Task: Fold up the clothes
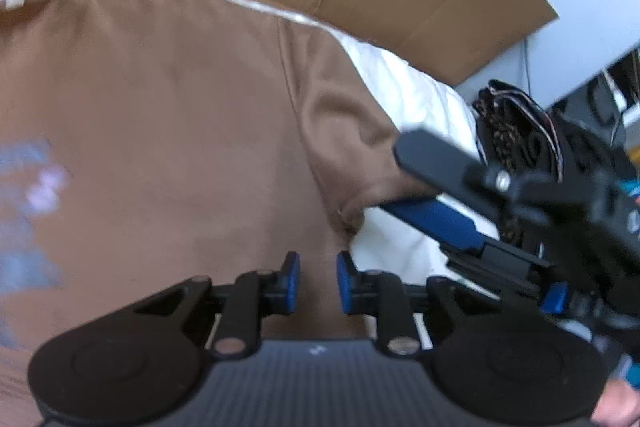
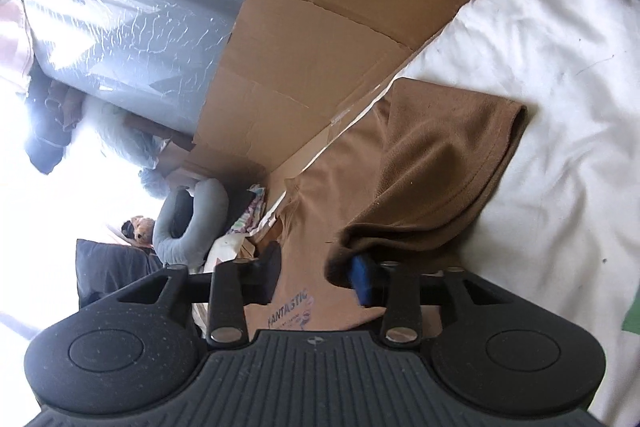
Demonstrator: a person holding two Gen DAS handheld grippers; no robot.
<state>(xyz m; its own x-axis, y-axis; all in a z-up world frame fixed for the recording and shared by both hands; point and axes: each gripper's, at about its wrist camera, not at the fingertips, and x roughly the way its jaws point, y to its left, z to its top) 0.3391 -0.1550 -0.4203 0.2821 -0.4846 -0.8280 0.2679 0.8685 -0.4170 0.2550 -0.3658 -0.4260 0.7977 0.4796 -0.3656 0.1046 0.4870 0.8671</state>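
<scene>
A brown T-shirt point(image 1: 160, 127) with a blue print point(image 1: 32, 187) lies spread on white bedding point(image 1: 408, 99). My left gripper point(image 1: 318, 281) hovers over its body, jaws apart with a narrow gap and no cloth between the blue pads. At the shirt's sleeve point(image 1: 352, 147) is my right gripper point(image 1: 396, 179), one black finger above the cloth and one blue-padded finger beneath it. In the right wrist view the sleeve point(image 2: 432, 155) is folded over and drapes across the right finger's blue pad point(image 2: 362, 279). The right gripper point(image 2: 316, 271) stands open, not pinching, with the printed shirt front point(image 2: 290, 309) showing in the gap.
A flattened cardboard sheet point(image 2: 320, 27) stands along the far side of the bedding point(image 2: 540, 107). A dark pile of clothes point(image 1: 508, 123) lies at the right. Beyond the cardboard are a grey plastic-wrapped roll point(image 2: 132, 15) and a grey neck pillow point(image 2: 188, 219).
</scene>
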